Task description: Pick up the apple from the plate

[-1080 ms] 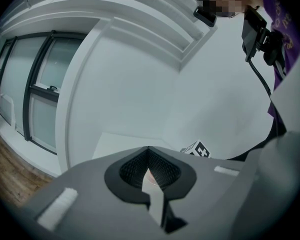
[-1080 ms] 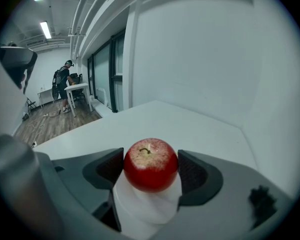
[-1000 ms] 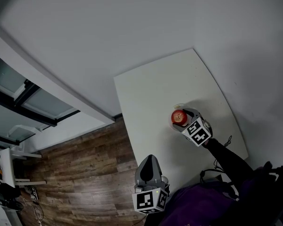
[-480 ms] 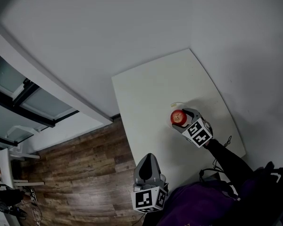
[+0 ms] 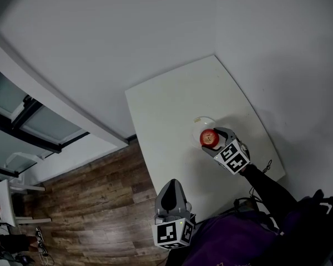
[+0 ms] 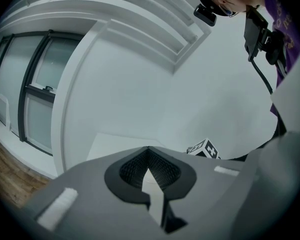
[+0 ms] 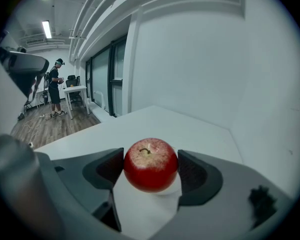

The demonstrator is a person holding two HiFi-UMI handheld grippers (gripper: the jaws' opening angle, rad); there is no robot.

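Note:
A red apple point(image 5: 208, 137) sits between the pads of my right gripper point(image 5: 211, 140), which is shut on it. The right gripper view shows the apple point(image 7: 150, 164) squeezed from both sides and held above the white table point(image 7: 190, 129). A small white plate point(image 5: 203, 121) lies on the table point(image 5: 166, 104) just beyond the apple, with nothing on it. My left gripper point(image 5: 170, 199) hangs by the table's near edge, over the wood floor, its jaws closed together and empty. The left gripper view shows its closed tips point(image 6: 149, 149) and the right gripper's marker cube point(image 6: 204, 149).
White walls stand close behind and to the right of the table. Left of it are wood floor point(image 5: 89, 204) and windows point(image 5: 28, 121). A dark cable point(image 5: 266, 167) hangs at the table's near right edge. Far off, a person point(image 7: 55, 86) stands at a small white table point(image 7: 76, 90).
The apple, gripped by my right gripper, has come away from the plate toward me; the plate now shows apart from it. The left gripper stayed shut and about where it was.

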